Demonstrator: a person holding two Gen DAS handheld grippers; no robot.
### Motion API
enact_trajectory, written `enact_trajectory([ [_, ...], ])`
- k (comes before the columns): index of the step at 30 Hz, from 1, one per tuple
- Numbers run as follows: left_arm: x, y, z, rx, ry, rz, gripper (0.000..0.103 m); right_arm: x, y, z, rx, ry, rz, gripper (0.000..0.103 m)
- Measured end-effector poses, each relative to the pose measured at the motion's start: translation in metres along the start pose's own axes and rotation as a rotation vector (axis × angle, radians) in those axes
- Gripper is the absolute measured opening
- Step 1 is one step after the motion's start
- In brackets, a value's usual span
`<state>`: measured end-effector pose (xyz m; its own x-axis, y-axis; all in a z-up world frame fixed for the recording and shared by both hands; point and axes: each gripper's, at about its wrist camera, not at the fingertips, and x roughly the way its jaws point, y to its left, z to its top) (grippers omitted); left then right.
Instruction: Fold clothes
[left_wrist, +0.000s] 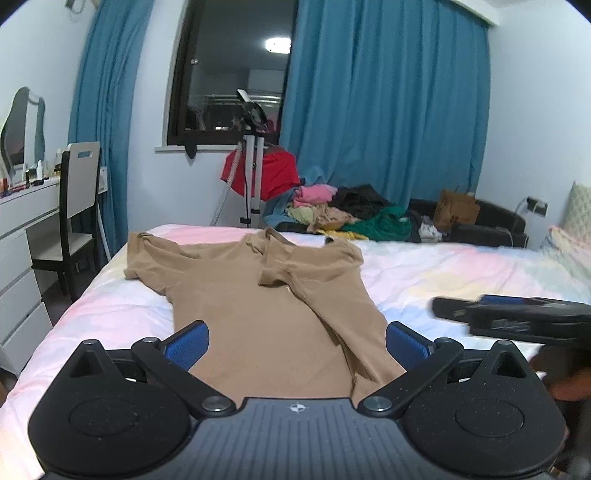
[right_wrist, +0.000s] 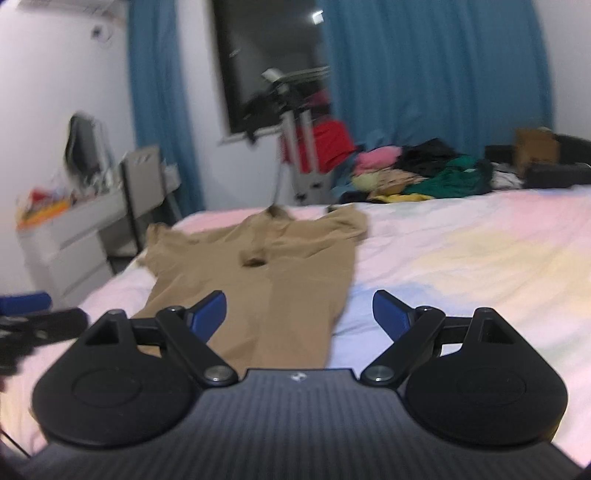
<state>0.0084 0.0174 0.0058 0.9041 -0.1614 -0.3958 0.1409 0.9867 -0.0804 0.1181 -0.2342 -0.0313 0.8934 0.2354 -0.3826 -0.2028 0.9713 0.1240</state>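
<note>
Lying before left tool (left_wrist: 297, 341): shirt (left_wrist: 258, 295)

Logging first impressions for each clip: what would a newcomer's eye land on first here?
A tan shirt lies spread on the pastel bed, one side and sleeve folded over its middle. Both tongs, left and right, hang open over its near hem. Behind, a colourful clothes pile sits before blue curtains.
</note>
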Motion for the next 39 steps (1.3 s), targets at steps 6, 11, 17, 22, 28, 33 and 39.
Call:
enact_trajectory([
  [6, -0.004, 0.045, 0.003, -0.066, -0.018, 0.068, 0.103, 0.093, 0.055, 0.031, -0.115, 0.065, 0.108, 0.087],
  [11, 0.01, 0.094, -0.005, -0.22, 0.01, 0.133, 0.103, 0.185, 0.121, 0.044, -0.164, 0.112, 0.225, 0.087],
  [17, 0.022, 0.143, -0.021, -0.456, 0.063, 0.161, 0.102, 0.293, 0.229, 0.049, -0.304, 0.141, 0.352, 0.087],
  [22, 0.034, 0.167, -0.027, -0.471, 0.082, 0.239, 0.102, 0.362, 0.279, 0.045, -0.359, 0.158, 0.369, 0.087],
  [28, 0.051, 0.18, -0.033, -0.483, 0.116, 0.233, 0.102, 0.411, 0.301, 0.029, -0.359, 0.222, 0.348, 0.071],
  [33, 0.057, 0.175, -0.036, -0.473, 0.118, 0.245, 0.102, 0.417, 0.274, 0.035, -0.2, 0.225, 0.314, 0.013],
  [39, 0.057, 0.16, -0.033, -0.432, 0.102, 0.296, 0.101, 0.385, 0.223, 0.078, -0.111, 0.107, 0.277, 0.012],
])
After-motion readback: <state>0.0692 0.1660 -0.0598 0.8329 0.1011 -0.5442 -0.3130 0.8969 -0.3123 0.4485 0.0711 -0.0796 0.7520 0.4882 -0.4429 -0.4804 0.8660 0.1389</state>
